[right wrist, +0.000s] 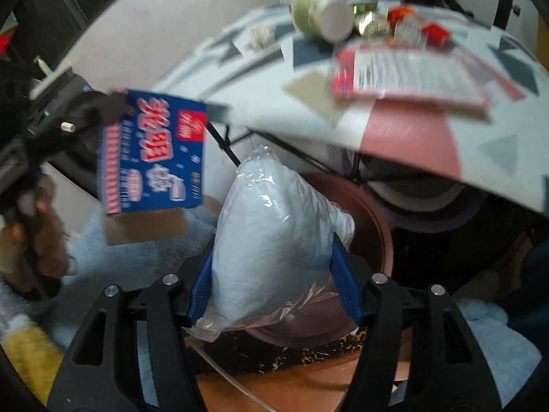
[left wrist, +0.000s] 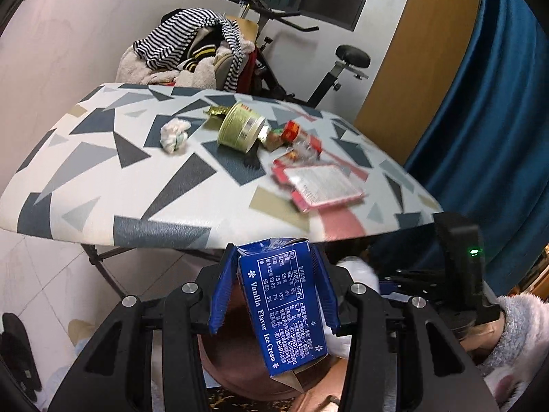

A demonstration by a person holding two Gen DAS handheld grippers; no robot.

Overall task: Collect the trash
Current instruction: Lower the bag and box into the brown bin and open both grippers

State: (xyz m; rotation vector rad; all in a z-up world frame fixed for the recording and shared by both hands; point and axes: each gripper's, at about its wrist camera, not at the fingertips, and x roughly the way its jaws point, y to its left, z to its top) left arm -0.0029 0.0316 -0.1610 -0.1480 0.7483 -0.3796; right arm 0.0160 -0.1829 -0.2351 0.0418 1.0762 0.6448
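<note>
The left gripper has its jaws pinching a blue ice cream box, held in the air just past the near edge of the desk. The right gripper has its jaws pinching a white stuffed plastic bag, also off the desk. Both hang over a round brown bin that sits on the floor under the near edge of the desk, so it looks like these two bits of trash are about to be dropped in. I cannot see if anything is in the bin yet, because the bag and box hide it. There is still a lot left on the desk. A pink flat packet lies near the right edge. Behind it is a little heap of red wrappers. A green cup lies tipped on its side near the middle, with a gold wrapper just behind it. A white crumpled tissue sits to the left of the cup, a bit apart. So I think the job is only partly done: two things are picked up, and at least five more need to go.
</note>
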